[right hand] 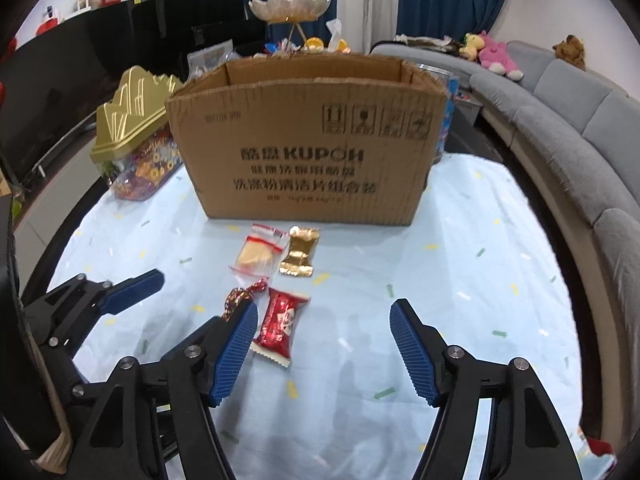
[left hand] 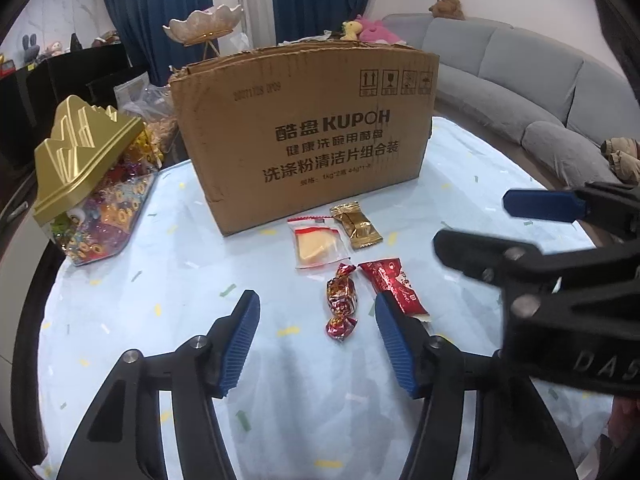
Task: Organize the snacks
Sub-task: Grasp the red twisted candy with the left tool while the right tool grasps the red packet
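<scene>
Snacks lie mid-frame before the KUPOH cardboard box (left hand: 304,132): twist-wrapped red candy (left hand: 340,303) between the left gripper (left hand: 316,340)'s unclenched jaws, red packet (right hand: 280,322) inside the equally released right gripper (right hand: 324,354)

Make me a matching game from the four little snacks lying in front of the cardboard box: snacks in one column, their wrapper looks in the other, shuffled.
Snacks:
1. back left snack
2. back right snack
3. front left snack
4. front right snack

Wrappers:
A. shiny gold packet
B. long red packet with white print
C. clear packet with a red strip, pale wedge inside
D. red and gold foil, twisted at both ends

Pairs: 1-C, 2-A, 3-D, 4-B
</scene>
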Demonstrator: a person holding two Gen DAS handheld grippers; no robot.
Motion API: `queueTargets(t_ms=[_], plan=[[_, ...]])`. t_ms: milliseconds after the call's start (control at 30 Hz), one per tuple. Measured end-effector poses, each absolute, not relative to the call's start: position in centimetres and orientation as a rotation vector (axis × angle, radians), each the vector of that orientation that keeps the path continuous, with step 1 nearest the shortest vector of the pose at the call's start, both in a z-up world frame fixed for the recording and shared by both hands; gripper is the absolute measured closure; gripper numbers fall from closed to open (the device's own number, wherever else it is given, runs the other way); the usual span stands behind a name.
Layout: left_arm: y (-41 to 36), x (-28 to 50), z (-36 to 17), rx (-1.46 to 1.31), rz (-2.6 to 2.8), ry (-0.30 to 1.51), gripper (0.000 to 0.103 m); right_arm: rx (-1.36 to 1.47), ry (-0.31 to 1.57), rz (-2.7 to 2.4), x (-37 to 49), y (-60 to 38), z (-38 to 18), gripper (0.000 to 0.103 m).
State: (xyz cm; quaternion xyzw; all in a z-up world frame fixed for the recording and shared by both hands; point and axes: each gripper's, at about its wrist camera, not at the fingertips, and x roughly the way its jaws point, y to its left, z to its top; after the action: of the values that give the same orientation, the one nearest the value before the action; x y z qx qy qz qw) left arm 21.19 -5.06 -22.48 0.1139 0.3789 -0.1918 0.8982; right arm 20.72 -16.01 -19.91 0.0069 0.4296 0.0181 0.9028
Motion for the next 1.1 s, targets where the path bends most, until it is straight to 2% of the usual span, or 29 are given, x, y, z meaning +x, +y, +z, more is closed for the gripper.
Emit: queueTargets(t_ms=[100, 233, 500, 633, 900, 967, 1033, 1100], plan=[[-5.2, 21.6, -22.9, 0.227, -0.414, 0.79, 0.045, 0.021, 0.934, 0.059, 21.4, -15.8, -20.8, 0.042], [-5.3, 22.0, -23.5, 0.221, -0.429, 0.803, 0.051, 0.04, 0.99, 0.076, 22.2, -15.8, -22.0, 0.044], [-5.2, 22.8, -24.2, 0.201, -0.449, 0.825, 0.056, 0.062, 1.057, 0.118, 23.7, -15.3, -23.4, 0.047], [-5.2, 23.2, -24.6, 0.184, -0.471, 0.844, 0.057, 0.072, 1.089, 0.139, 24.6, -14.9, -24.0, 0.056], [-5.9, 24.3, -25.5, 0.172, -0.489, 0.876, 0.069, 0.087, 1.145, 0.156, 26.4, -14.5, -25.2, 0.061], [-5.9, 24.7, -25.7, 0.17, -0.498, 0.891, 0.078, 0.094, 1.163, 0.169, 26.8, -14.3, -25.4, 0.061], [-6.0, 24.8, -25.9, 0.17, -0.498, 0.897, 0.081, 0.098, 1.179, 0.178, 27.1, -14.1, -25.7, 0.061], [-6.0, 24.8, -26.0, 0.166, -0.5, 0.904, 0.082, 0.109, 1.188, 0.192, 27.3, -13.9, -25.9, 0.066]])
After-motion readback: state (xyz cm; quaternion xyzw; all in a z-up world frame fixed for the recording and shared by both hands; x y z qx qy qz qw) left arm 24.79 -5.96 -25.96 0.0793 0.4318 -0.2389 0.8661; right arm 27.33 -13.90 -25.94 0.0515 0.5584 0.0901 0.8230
